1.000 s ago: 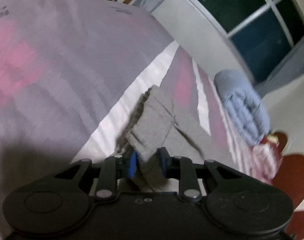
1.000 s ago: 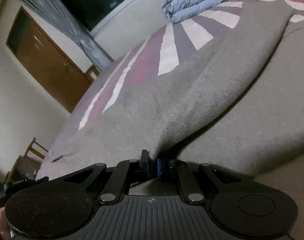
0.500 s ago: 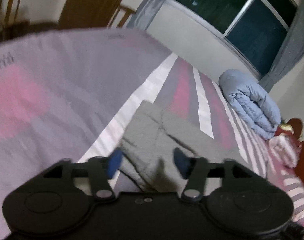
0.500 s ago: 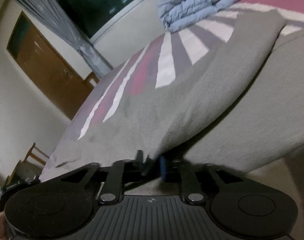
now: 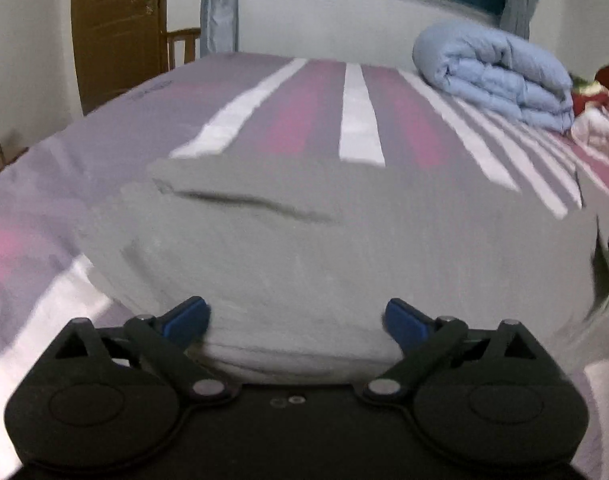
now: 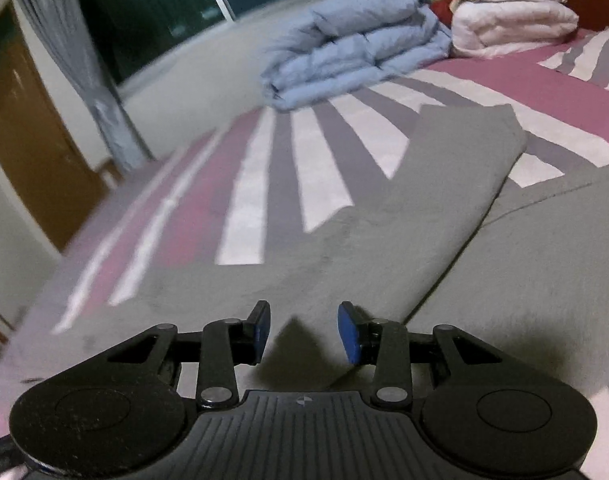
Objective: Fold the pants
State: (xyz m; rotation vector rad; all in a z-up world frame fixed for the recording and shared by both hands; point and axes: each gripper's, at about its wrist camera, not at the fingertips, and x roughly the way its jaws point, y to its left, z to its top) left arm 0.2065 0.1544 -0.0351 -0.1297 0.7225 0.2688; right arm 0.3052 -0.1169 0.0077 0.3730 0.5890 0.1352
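Your left gripper (image 5: 296, 320) has just been opening and now stands wide, its blue pads clear of the cloth, nothing pinched between them. The grey pants (image 5: 304, 248) lie flat on the striped bedspread (image 5: 360, 120) straight ahead of it, one fold line running across them. Your right gripper (image 6: 304, 330) has also just been opening; its jaws stand partly apart over the pants (image 6: 384, 248), pressing on nothing. A folded blue quilt (image 6: 344, 44) sits farther back, with white bedding (image 6: 512, 24) beside it.
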